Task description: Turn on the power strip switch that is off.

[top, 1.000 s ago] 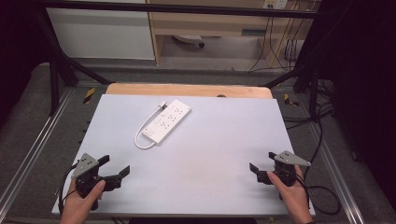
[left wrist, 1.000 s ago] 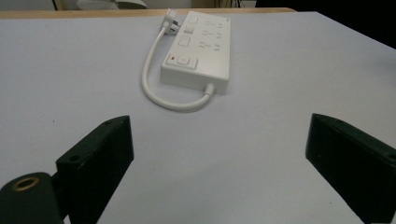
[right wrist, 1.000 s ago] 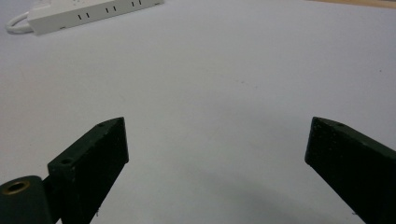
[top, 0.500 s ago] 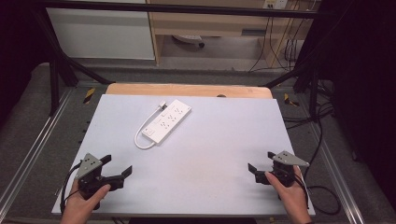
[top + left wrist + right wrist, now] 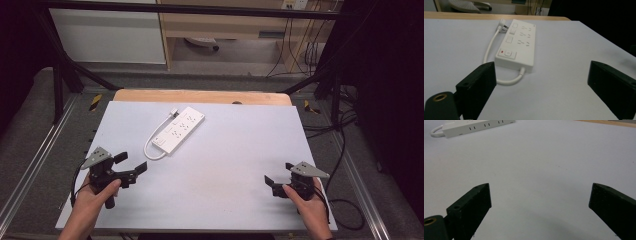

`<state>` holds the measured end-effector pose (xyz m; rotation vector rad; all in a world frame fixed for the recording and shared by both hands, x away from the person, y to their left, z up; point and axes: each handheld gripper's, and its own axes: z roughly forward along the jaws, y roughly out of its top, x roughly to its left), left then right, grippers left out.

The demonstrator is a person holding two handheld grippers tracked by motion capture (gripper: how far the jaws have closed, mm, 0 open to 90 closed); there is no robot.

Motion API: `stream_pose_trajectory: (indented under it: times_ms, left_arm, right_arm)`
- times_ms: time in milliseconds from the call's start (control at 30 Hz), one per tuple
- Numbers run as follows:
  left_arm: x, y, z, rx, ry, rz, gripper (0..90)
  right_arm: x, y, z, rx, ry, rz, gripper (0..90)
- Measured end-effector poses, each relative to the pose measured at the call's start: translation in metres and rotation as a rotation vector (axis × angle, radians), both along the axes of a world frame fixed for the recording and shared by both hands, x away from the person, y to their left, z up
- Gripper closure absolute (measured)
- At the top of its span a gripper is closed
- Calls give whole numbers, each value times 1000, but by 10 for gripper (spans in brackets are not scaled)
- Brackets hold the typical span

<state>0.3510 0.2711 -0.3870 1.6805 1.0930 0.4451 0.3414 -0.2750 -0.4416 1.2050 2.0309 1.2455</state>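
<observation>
Jaws spread wide and empty on my left gripper [image 5: 126,167] and right gripper [image 5: 278,181], both low over the counter [image 5: 240,150], power strip [image 5: 517,45] dead ahead between my left jaws, so next I'd guess a reach forward.

Both grippers are showing matte black bodies with blocky, flat-faced jaws. The left gripper [image 5: 131,165] is wearing a grey three-cornered plate [image 5: 96,157] and trailing a black cable [image 5: 75,186]; a brass-ringed hole [image 5: 439,97] is gleaming beside its jaw. The right gripper [image 5: 279,174] is carrying a matching plate.
</observation>
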Motion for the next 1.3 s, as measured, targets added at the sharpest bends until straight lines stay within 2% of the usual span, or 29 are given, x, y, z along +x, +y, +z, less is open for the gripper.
stream_pose_trajectory:
  times_ms: [67, 133, 167, 267, 467, 700, 900, 1300]
  left_arm:
    - [9, -1, 3, -4, 6, 4, 94]
    - [16, -2, 6, -40, 16, 8, 96]
    - [19, -3, 8, -41, 14, 10, 96]
    - [28, -8, 15, 3, -4, 10, 95]
    - [42, -19, 27, 55, -23, 2, 93]
    - [57, -30, 31, 70, -21, -1, 93]
    - [64, -35, 35, 63, -28, 1, 93]
    - [78, -42, 36, 82, -30, 0, 92]
  right_arm:
    - [0, 1, 0, -1, -1, 4, 44]
    - [-1, 2, 0, -1, -4, 7, 41]
    - [-1, 2, 0, -1, -5, 8, 41]
    - [0, 3, 0, -1, -3, 5, 40]
    - [-1, 2, 1, 9, -4, -4, 41]
    - [-1, 1, 1, 7, -3, -9, 42]
    - [0, 1, 2, 12, 0, -5, 40]
    - [0, 1, 2, 7, 0, -5, 40]
